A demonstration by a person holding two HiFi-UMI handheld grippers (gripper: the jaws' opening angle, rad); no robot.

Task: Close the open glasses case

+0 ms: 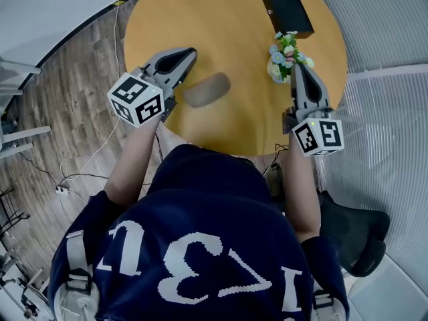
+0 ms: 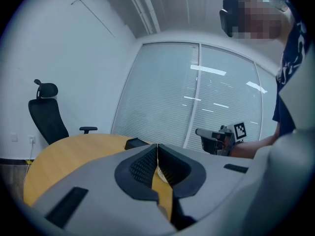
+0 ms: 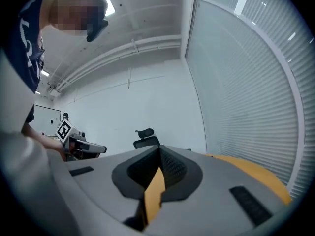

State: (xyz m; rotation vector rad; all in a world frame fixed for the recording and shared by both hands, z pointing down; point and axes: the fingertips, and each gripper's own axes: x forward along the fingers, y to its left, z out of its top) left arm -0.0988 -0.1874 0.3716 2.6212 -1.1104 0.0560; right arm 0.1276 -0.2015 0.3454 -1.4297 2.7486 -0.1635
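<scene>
Seen from above, a person (image 1: 200, 246) in a dark blue top stands at a round wooden counter (image 1: 221, 19), holding one set of tongs in each hand.

At far left is wood floor (image 1: 73, 79) with a white cable (image 1: 100, 146) trailing across it.

The left tongs (image 1: 189, 54) hang over the counter's near left edge, pointing towards the middle. Their own camera shows the two jaws pressed together (image 2: 157, 150) with nothing between them.

Just to the right of their tips lies the glasses case (image 1: 207, 89), a grey-brown oval on the counter's near half. Its lid looks down, though the case is a little blurred.

Further right, at the far edge, sits a flat black box (image 1: 287, 9). Nearer than it stands a small bunch of flowers (image 1: 286, 49).

The right tongs (image 1: 297, 69) hang over the near right edge, tips just beside the flowers. Their camera shows the jaws together and empty (image 3: 158, 151).

At far right, beside the person, stands a black chair (image 1: 358, 236).
</scene>
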